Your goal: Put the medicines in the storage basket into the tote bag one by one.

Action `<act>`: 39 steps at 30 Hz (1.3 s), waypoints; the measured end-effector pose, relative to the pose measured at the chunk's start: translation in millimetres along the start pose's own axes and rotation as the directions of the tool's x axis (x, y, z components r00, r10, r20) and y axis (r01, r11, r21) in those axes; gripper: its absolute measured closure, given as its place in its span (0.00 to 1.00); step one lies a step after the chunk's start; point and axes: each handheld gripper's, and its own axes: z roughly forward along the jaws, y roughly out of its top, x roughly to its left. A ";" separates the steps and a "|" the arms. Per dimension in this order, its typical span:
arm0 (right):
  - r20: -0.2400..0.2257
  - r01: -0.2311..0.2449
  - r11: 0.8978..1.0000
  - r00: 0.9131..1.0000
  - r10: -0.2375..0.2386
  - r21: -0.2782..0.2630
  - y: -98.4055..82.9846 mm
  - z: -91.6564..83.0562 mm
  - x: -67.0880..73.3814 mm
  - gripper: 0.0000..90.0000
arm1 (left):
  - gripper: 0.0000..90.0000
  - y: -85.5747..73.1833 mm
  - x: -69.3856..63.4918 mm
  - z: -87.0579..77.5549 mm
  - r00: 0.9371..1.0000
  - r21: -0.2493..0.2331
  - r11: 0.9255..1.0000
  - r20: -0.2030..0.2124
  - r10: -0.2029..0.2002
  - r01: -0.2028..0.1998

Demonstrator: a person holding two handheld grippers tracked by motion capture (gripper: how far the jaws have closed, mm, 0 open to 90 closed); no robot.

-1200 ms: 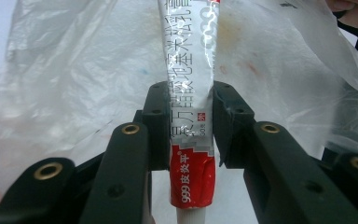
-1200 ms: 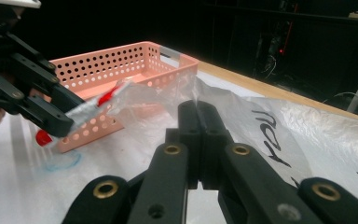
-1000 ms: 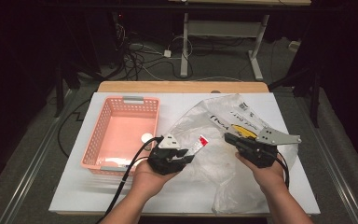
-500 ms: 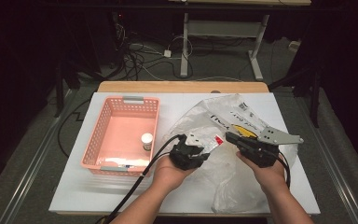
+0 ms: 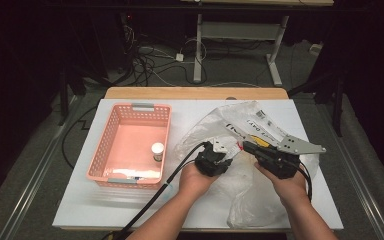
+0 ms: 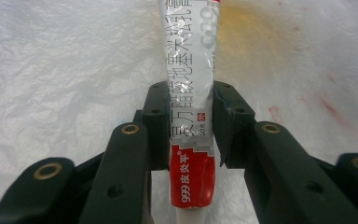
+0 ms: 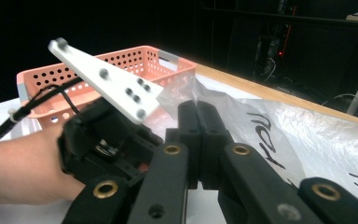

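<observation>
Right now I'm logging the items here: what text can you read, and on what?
"999皮炎平" on the red end of the tube in the left claw.
"20g", small, on the tube's white part.
The tube's large grey characters: cut off, not fully readable.
Black handwriting and printed label on the bag: too blurred to read.

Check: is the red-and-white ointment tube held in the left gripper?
Held. The red-and-white ointment tube sits clamped between the left gripper pads, over the clear plastic bag.

Glossy foil-like tube (image 6: 189,84), crinkled clear plastic bag (image 5: 250,200), perforated pink plastic basket (image 5: 111,134), matt black jaws.
</observation>
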 end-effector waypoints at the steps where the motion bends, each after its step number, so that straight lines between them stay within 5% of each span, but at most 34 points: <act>1: 0.000 -0.001 1.000 1.000 0.001 0.001 -0.2 0.0 -0.2 1.00 | 0.75 -0.1 0.5 2.3 1.000 -0.007 1.000 0.001 -0.007 0.007; 10: -0.002 -0.011 1.000 1.000 0.011 0.007 -2.6 1.2 -2.2 1.00 | 0.74 0.4 2.1 15.1 1.000 -0.012 1.000 0.010 -0.009 0.009; 14: 0.000 -0.009 1.000 1.000 0.009 0.010 -3.2 1.1 -2.2 1.00 | 0.63 -0.5 -0.1 11.6 1.000 -0.015 1.000 0.028 0.005 -0.004; 21: 0.000 -0.012 1.000 1.000 0.012 0.008 -3.0 -0.3 -1.6 1.00 | 0.49 -11.9 -1.8 -8.9 0.998 -0.039 0.999 0.060 -0.030 0.032; 24: -0.006 -0.007 1.000 1.000 0.007 0.011 -3.8 0.6 -0.9 1.00 | 0.43 -19.6 -1.7 -19.2 0.992 -0.047 0.997 0.112 -0.054 0.059; 39: 0.002 -0.016 1.000 1.000 0.016 0.013 -4.3 -0.6 -0.9 1.00 | 0.09 -42.7 -16.7 -74.2 0.987 -0.070 0.997 0.159 -0.011 0.023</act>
